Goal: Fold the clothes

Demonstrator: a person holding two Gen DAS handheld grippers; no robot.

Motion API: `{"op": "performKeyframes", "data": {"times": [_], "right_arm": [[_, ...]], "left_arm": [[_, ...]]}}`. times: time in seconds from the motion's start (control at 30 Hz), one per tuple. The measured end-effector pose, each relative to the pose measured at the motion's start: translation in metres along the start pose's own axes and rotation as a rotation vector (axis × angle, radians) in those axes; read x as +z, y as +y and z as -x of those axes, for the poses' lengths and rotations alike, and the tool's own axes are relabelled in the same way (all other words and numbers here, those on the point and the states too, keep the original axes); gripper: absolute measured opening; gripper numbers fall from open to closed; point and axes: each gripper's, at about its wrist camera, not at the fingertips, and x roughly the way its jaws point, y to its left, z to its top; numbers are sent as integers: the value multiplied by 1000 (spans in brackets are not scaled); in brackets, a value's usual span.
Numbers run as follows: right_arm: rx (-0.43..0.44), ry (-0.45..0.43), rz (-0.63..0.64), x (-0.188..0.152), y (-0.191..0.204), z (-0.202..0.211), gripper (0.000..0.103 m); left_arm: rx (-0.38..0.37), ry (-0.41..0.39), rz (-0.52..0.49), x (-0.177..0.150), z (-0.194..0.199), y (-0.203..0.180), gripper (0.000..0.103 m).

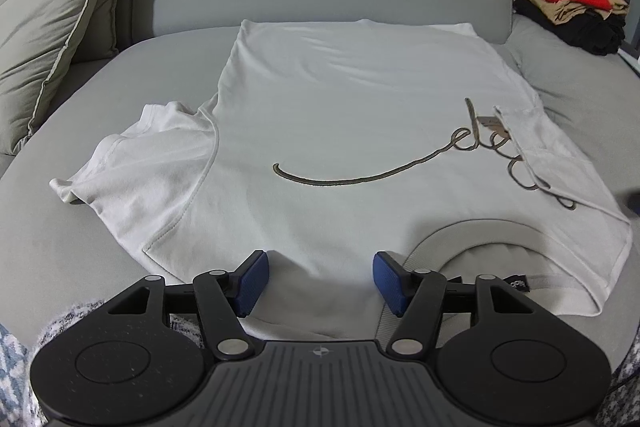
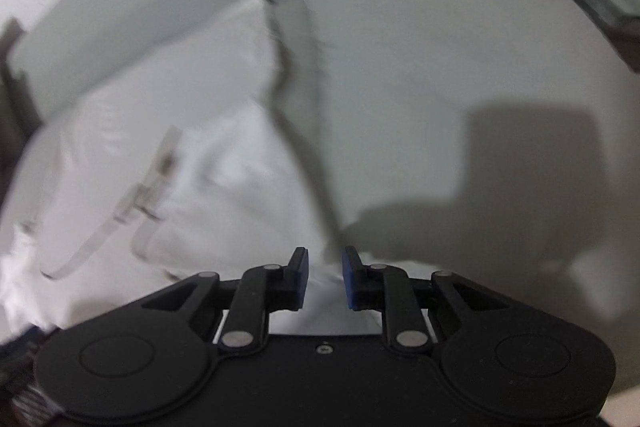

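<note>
A: While our left gripper (image 1: 320, 281) hangs low over the near hem side of the white T-shirt (image 1: 320, 107), its blue pads (image 1: 253, 283) stand wide apart with nothing between them. We judge it is lined up at the shoulder by the collar (image 1: 480, 239) for a pinch.

B: Our right gripper (image 2: 325, 277) shows a narrower gap, pads not touching, above the shirt's right edge; the view is blurred, and we see no cloth caught.

A: Outward, the shirt lies face up on the grey bed (image 1: 60, 247), spread broad. Its right sleeve (image 1: 528, 139) is turned in over the script lettering (image 1: 360, 175); the left sleeve (image 1: 132, 147) lies out flat.

B: That suits a fold partway. A stack of folded clothes (image 1: 572, 7) waits at the far corner.
</note>
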Motion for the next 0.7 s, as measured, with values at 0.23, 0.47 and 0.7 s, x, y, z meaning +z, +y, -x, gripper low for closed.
{"op": "performKeyframes", "data": {"times": [0.23,0.47,0.7], "right_arm": [[140,-22,116,-1,64,-30,21],[229,14,127,-20,66,0,22],[341,57,118,-35,70,23,57]], "left_arm": [[-17,-17,-79,-6,8,-13,48],[-83,-17,-84,-17,36,-15,40],[95,-161,197,-4,61,61,54]]}}
